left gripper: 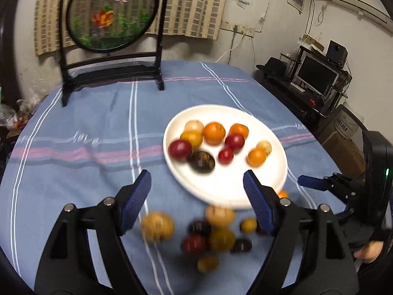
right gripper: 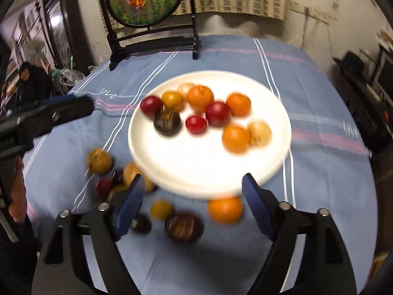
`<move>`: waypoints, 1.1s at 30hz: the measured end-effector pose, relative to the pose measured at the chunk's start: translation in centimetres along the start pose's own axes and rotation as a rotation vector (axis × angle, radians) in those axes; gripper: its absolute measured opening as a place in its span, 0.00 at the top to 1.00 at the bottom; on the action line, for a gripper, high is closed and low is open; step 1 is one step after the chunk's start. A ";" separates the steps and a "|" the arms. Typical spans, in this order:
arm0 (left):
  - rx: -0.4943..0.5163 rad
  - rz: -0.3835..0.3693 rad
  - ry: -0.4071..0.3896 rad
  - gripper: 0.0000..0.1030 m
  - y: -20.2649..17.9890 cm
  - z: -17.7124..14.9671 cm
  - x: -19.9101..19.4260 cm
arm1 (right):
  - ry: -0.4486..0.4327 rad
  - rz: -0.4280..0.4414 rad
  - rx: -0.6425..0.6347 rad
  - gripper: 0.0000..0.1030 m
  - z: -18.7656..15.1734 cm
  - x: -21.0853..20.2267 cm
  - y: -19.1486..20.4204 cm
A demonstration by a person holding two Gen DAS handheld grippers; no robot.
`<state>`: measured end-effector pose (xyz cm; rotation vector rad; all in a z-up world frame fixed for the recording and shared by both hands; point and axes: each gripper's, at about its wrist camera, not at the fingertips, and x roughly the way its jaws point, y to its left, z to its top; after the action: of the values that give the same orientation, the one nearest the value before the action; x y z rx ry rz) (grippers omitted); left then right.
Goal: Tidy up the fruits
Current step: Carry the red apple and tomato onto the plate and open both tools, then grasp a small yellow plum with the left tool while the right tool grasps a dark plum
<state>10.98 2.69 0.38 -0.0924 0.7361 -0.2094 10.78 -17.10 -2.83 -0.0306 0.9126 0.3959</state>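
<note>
From the left wrist view, the left gripper (left gripper: 196, 196) hangs over the near part of the desk (left gripper: 73, 172) with its blue fingers (left gripper: 136, 200) spread wide apart and nothing between them. The desk wears a blue striped cloth. A white plate (left gripper: 221, 191) sits right of the desk's middle, holding about ten small round fruits: oranges such as the one at the back (left gripper: 213, 132), dark red ones (left gripper: 180, 150), a blackish purple one (left gripper: 202, 162) and pale yellow ones. Between the plate's near rim and the desk's near edge lies a loose cluster of blurred fruits on the cloth, among them a tan one (left gripper: 157, 226) at its left end and a red one (left gripper: 194, 243). At the desk's far edge stands a round embroidered screen (left gripper: 111, 12) in a black frame. The right gripper (left gripper: 319, 184) shows at the right side of the desk; whether it is apart or together cannot be told here.

From the right wrist view, the right gripper (right gripper: 194, 196) also has its fingers (right gripper: 256, 207) wide apart, holding nothing, over the plate's (right gripper: 172, 167) near rim. An orange (right gripper: 225, 209) touches that rim on the cloth, with a dark fruit (right gripper: 184, 227) and a small yellow one (right gripper: 161, 209) just beside it toward the near edge. More loose fruits lie off the plate's near left side. The left gripper (right gripper: 68, 107) reaches in at the left.
</note>
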 end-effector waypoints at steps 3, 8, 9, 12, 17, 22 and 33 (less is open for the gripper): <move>-0.014 0.031 0.007 0.22 -0.1 -3.0 -1.0 | -0.004 0.007 0.051 0.19 -1.9 -1.2 -0.1; -0.007 0.043 0.048 0.22 -0.1 -6.3 -1.8 | -0.023 -0.011 0.073 0.16 -3.3 -2.7 -0.2; -0.006 0.045 0.051 0.22 -0.1 -6.6 -1.9 | -0.024 -0.015 0.077 0.14 -3.5 -2.8 -0.1; -0.009 0.040 0.063 0.21 0.1 -7.7 -2.2 | -0.013 -0.012 0.071 0.12 -4.3 -2.9 0.4; -0.009 0.034 0.082 0.20 0.1 -9.0 -2.4 | 0.016 0.000 0.062 0.12 -5.5 -2.2 1.2; -0.011 0.046 0.085 0.20 0.3 -10.0 -2.8 | 0.003 0.134 0.026 0.39 -6.4 -1.2 3.7; -0.077 0.077 0.077 0.20 3.8 -10.9 -4.1 | 0.083 0.080 -0.023 0.65 -4.5 4.9 6.1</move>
<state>1.29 7.15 -5.58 -0.1301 0.8228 -0.1117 7.93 -10.76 -8.53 -0.0317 0.9930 0.4819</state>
